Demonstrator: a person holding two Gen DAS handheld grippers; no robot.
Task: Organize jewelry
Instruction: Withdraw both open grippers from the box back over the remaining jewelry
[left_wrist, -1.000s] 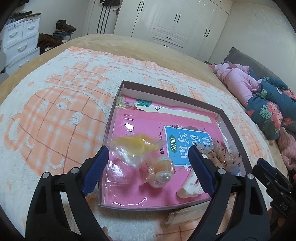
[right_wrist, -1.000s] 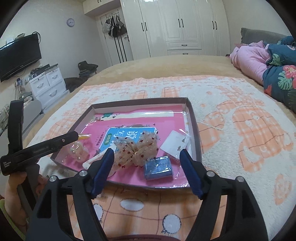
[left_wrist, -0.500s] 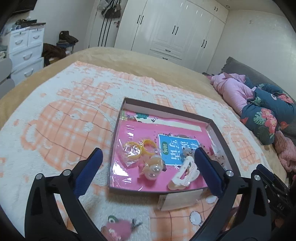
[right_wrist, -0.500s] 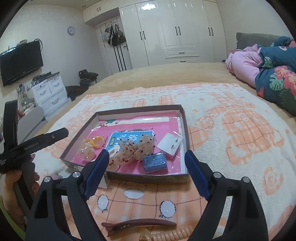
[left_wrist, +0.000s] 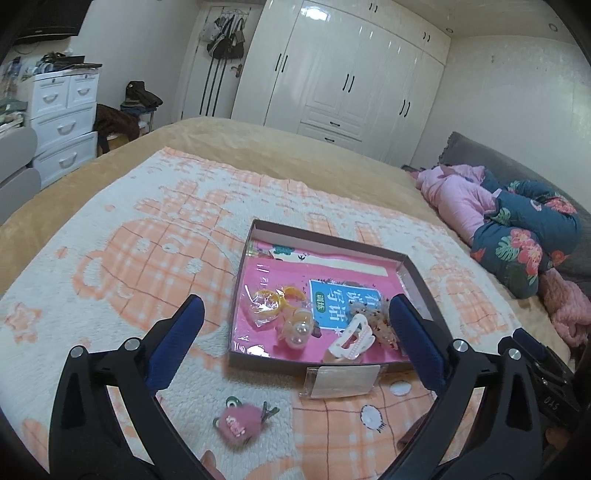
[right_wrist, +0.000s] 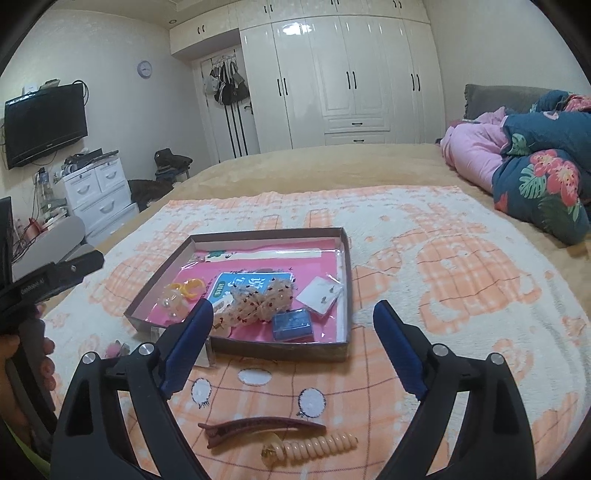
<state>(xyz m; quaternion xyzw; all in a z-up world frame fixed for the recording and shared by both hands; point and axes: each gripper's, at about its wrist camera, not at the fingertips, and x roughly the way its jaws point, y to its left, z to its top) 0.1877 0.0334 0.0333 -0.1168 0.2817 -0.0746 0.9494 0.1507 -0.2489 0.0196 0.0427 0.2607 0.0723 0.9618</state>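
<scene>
A shallow brown box (left_wrist: 325, 242) (right_wrist: 280, 349) with a pink lining lies on the bed blanket. It holds yellow bangles in a bag (left_wrist: 264, 304), a pearl piece (left_wrist: 299, 330), a white claw clip (left_wrist: 351, 338), a spotted scrunchie (right_wrist: 260, 304), a blue box (right_wrist: 291, 323) and an earring card (right_wrist: 319, 295). Outside it lie a pink fuzzy clip (left_wrist: 238, 424), a clear card case (left_wrist: 341, 380), a maroon hair clip (right_wrist: 260, 428) and a spiral hair tie (right_wrist: 314, 445). My left gripper (left_wrist: 295, 343) and right gripper (right_wrist: 291, 347) are open and empty, held back from the box's near side.
The orange and white blanket (right_wrist: 461, 277) covers a tan bed. Pink and floral bedding (right_wrist: 535, 166) is piled at the right. White drawers (left_wrist: 62, 122) and wardrobes (right_wrist: 351, 74) stand beyond the bed.
Both grippers have pulled back and up from the box. The loose clips, hair tie and card case in front of the box have come into view.
</scene>
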